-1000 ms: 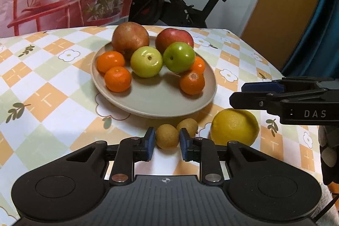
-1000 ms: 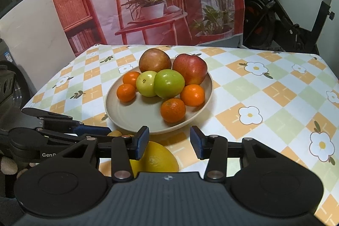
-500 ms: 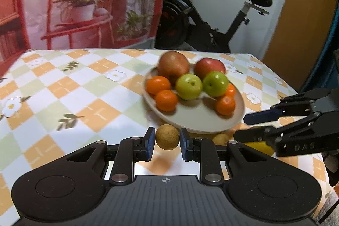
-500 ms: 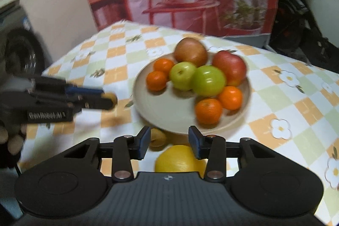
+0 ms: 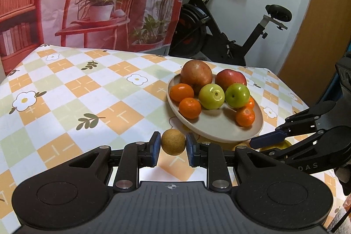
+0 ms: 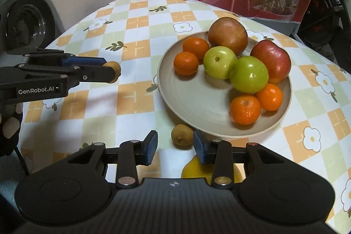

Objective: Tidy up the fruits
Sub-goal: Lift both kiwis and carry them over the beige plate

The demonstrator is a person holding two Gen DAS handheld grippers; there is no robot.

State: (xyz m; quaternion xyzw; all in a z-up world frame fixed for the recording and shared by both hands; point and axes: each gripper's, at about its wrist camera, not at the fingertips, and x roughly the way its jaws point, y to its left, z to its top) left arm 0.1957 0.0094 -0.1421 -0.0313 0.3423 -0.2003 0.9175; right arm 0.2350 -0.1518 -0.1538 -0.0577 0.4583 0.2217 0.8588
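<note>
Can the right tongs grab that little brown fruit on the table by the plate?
Probably yes. The right tongs are open, and the little brown fruit sits just ahead of their tips with nothing between. The plate rim is close beside it, though.

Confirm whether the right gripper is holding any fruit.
No: the right gripper is open, the small brown fruit lying loose on the table.
</note>
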